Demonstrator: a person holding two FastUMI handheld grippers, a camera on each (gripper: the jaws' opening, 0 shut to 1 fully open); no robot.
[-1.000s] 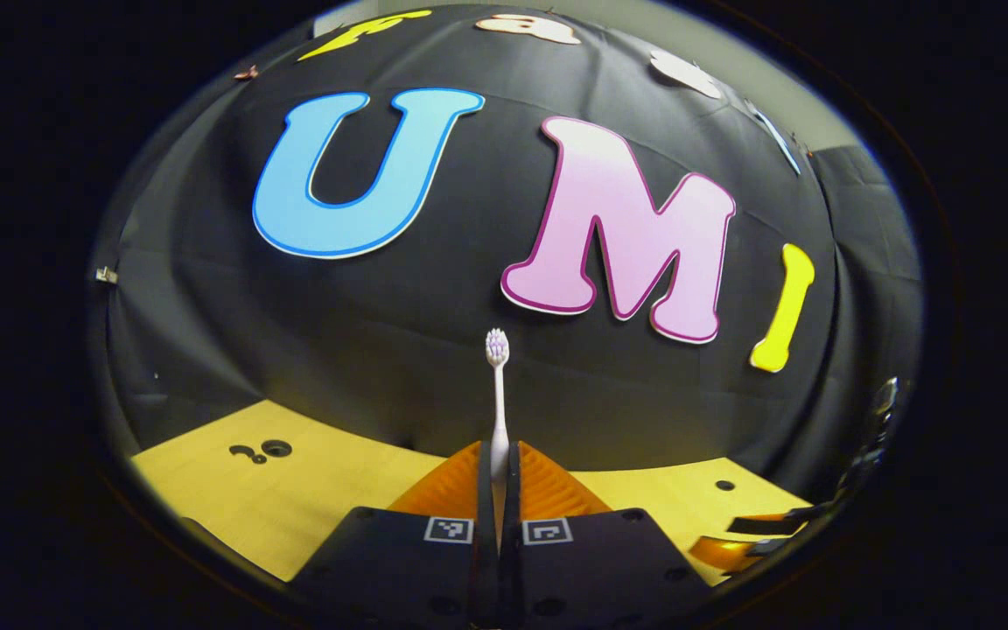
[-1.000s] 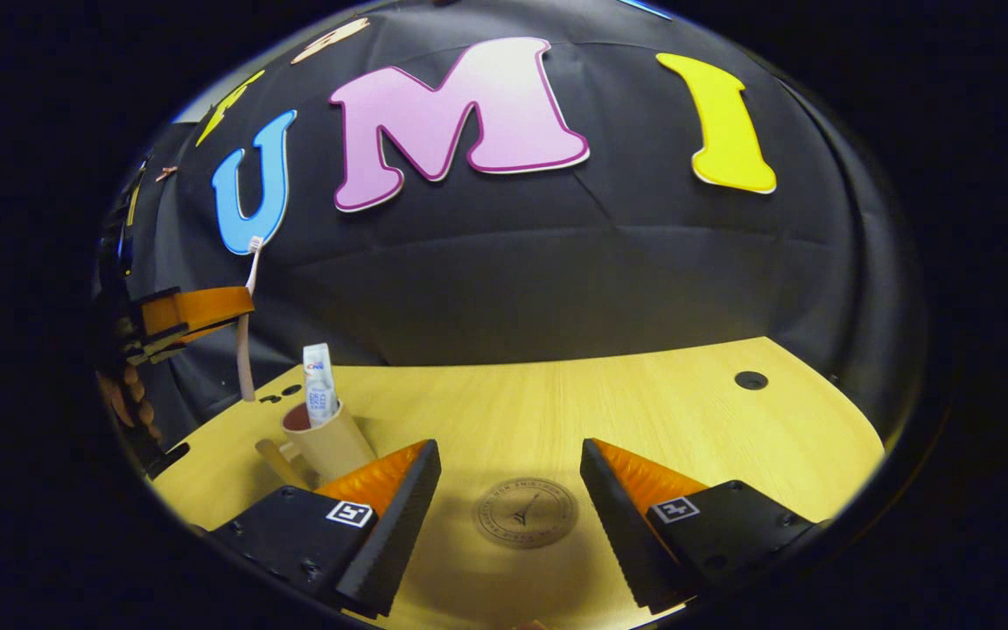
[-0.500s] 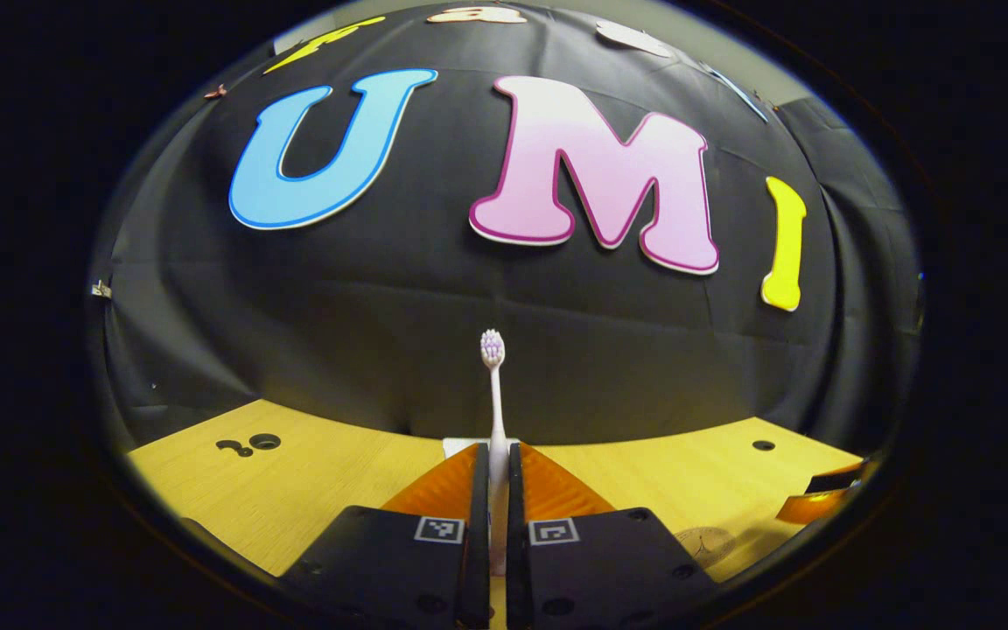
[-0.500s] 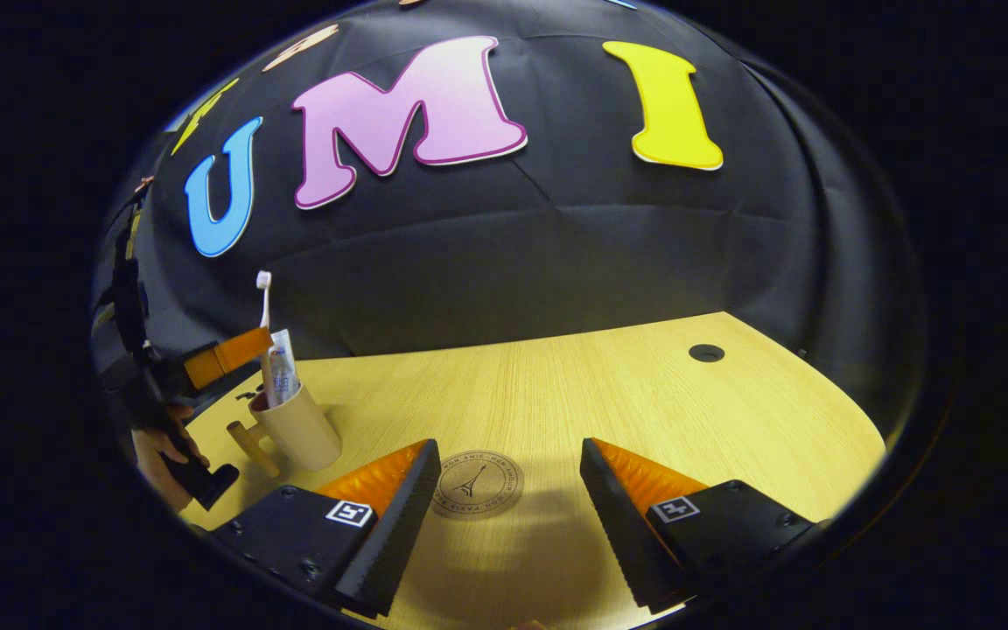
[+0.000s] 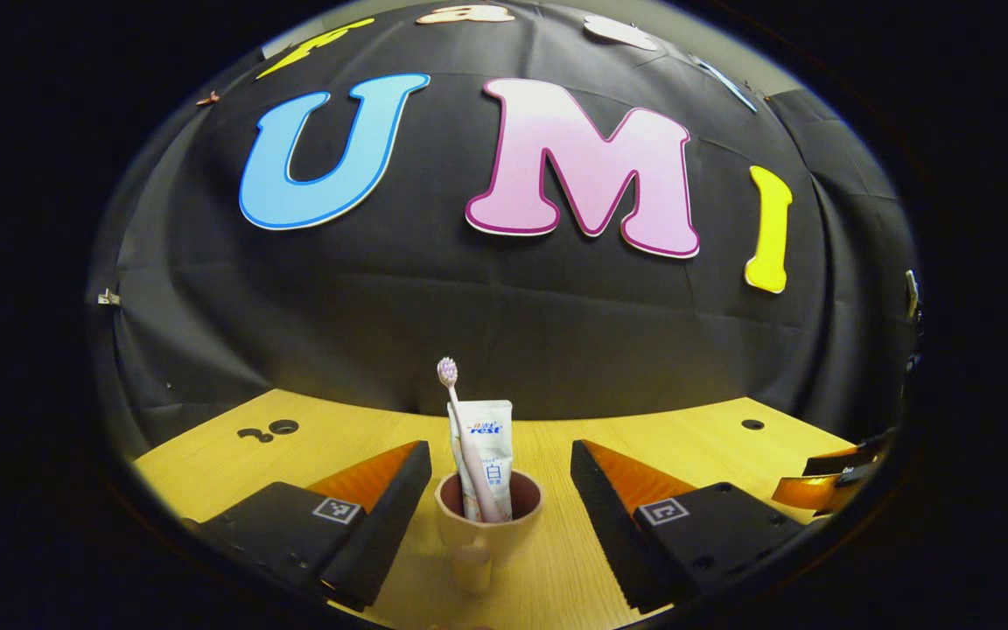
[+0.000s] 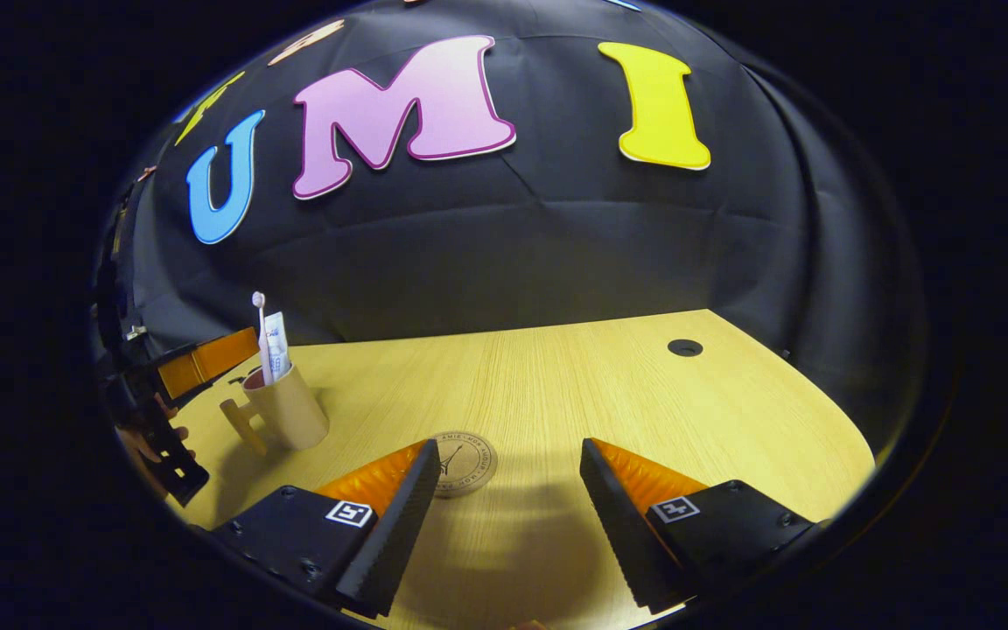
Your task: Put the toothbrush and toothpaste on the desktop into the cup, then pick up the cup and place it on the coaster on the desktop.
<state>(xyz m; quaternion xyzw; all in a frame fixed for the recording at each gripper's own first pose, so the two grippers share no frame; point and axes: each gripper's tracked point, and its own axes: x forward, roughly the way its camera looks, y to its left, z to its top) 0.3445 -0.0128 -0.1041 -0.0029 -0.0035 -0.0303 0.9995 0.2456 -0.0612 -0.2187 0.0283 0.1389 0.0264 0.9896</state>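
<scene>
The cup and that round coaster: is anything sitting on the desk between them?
No. In the right gripper view, only bare desktop lies between the cup and the coaster.

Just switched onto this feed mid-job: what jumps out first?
The cup stands on the desk between the open left gripper fingers, toothbrush and toothpaste upright inside it. The coaster lies bare by the open right gripper.

There is one cup [image 5: 488, 525], one toothbrush [image 5: 460, 429], one toothpaste tube [image 5: 488, 455], one coaster [image 6: 465, 463] and two grippers.
</scene>
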